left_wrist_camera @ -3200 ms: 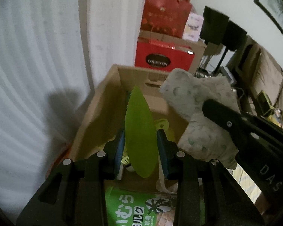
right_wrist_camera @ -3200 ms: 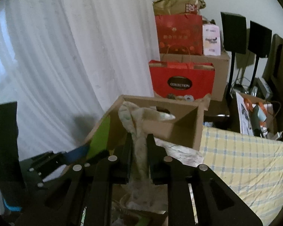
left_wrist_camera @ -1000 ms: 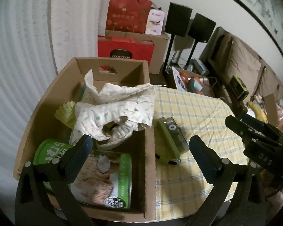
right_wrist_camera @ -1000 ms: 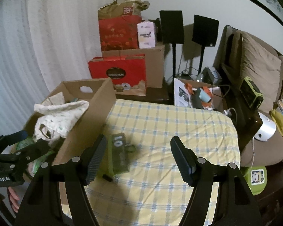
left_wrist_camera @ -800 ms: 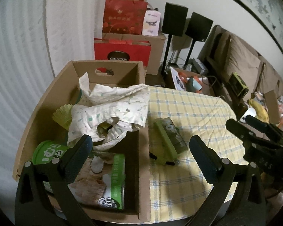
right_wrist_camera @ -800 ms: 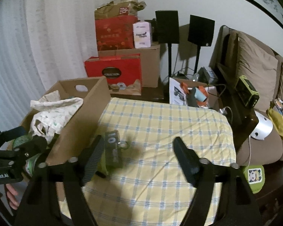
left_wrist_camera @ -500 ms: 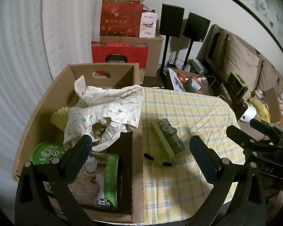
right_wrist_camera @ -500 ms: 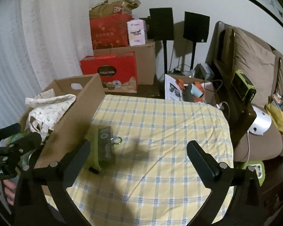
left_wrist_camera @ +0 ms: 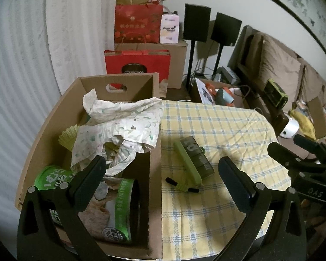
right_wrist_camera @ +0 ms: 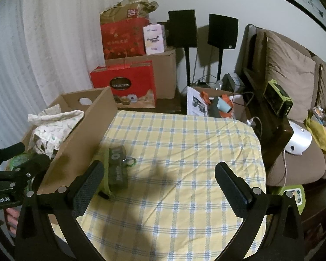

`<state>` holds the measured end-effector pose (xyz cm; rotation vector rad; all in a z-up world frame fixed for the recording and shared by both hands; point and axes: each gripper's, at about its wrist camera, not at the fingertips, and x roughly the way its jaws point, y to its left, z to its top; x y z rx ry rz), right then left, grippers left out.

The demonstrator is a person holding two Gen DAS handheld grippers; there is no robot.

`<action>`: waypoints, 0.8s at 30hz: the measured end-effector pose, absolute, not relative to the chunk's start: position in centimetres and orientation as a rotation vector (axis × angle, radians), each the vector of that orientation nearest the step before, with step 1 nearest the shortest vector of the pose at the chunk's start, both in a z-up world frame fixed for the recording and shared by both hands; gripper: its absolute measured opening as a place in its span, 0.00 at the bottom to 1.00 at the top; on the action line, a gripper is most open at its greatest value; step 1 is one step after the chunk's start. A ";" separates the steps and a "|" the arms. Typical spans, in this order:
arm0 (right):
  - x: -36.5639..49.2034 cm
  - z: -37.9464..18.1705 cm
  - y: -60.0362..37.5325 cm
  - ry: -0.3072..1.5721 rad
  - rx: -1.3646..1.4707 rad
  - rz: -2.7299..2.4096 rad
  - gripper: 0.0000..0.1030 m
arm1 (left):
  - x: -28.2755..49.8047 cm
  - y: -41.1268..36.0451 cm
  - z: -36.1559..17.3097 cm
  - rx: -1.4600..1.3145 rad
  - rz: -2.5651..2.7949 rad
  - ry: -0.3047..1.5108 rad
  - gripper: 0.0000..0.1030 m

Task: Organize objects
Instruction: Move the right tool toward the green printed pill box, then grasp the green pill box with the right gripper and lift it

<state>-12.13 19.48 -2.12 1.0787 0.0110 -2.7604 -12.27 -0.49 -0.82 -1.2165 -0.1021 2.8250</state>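
Cardboard box (left_wrist_camera: 154, 169) stands just left of the green case (left_wrist_camera: 193, 161), so either spread, empty hand-held gripper (right_wrist_camera: 158, 180) could snag its wall reaching in.

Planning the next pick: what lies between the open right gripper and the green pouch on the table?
Only bare checked tablecloth between right gripper and green pouch, seen in the right wrist view.

Green pouch (left_wrist_camera: 193, 161) flat on tablecloth — beside box (left_wrist_camera: 155, 158).
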 end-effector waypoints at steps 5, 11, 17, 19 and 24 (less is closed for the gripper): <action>-13.2 -3.5 18.2 0.027 1.121 -2.717 0.99 | -12.5 -1.4 -1.0 -1.234 2.841 -0.133 1.00; -14.8 -5.7 15.0 0.116 1.127 -2.670 0.99 | -12.5 -3.2 -1.3 -1.257 2.878 -0.164 1.00; -16.7 -7.9 12.2 0.181 1.154 -2.626 0.95 | -12.3 -4.4 -1.6 -1.260 2.899 -0.195 1.00; -17.1 -8.5 11.6 0.190 1.162 -2.616 0.93 | -12.3 -4.8 -1.8 -1.263 2.902 -0.210 1.00; -17.8 -9.9 10.4 0.212 1.190 -2.589 0.87 | -12.3 -5.3 -2.2 -1.274 2.899 -0.218 1.00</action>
